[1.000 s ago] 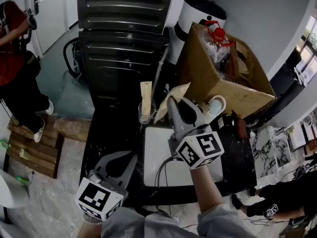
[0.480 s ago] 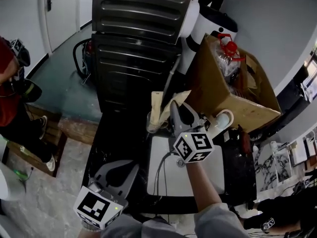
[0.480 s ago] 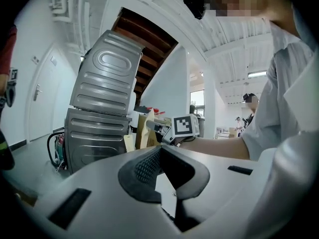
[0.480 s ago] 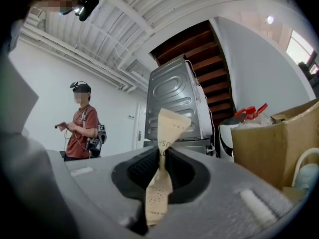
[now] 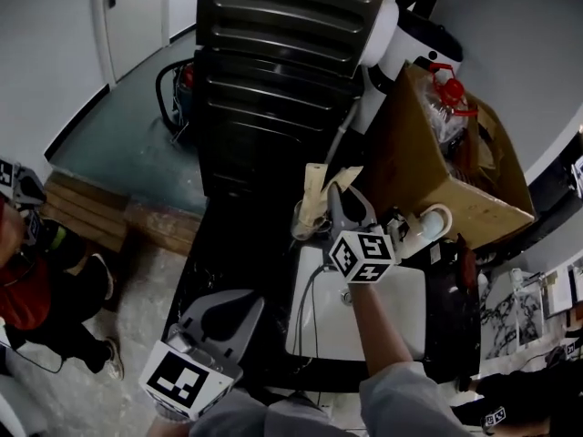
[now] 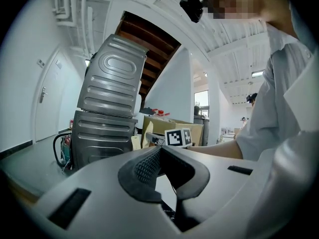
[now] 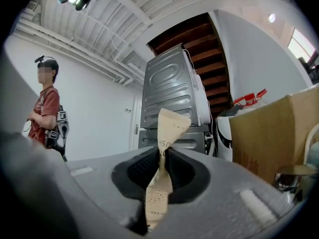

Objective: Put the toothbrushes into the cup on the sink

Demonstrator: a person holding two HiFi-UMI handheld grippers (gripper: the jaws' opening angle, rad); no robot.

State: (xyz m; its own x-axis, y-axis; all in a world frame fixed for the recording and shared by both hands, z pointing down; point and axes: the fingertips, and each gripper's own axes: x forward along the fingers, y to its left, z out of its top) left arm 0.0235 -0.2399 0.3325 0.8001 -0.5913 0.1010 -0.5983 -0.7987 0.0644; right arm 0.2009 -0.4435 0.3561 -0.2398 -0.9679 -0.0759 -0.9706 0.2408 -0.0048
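Right gripper view: the right gripper (image 7: pixel 163 157) clamps a paper-wrapped toothbrush (image 7: pixel 168 128).
Carrying step; next, lower it upright into the glass cup (image 5: pixel 300 229); left gripper (image 6: pixel 158 156) closed, empty.

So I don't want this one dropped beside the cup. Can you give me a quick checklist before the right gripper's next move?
1. Right gripper clamped on the wrapped toothbrush: ok.
2. Cup upright at the sink corner: ok.
3. Room left beside the other toothbrush standing in the cup: cannot tell.
4. Held toothbrush lined up over the cup's mouth: cannot tell.
5. Left gripper shut, empty, well clear of the cup: ok.
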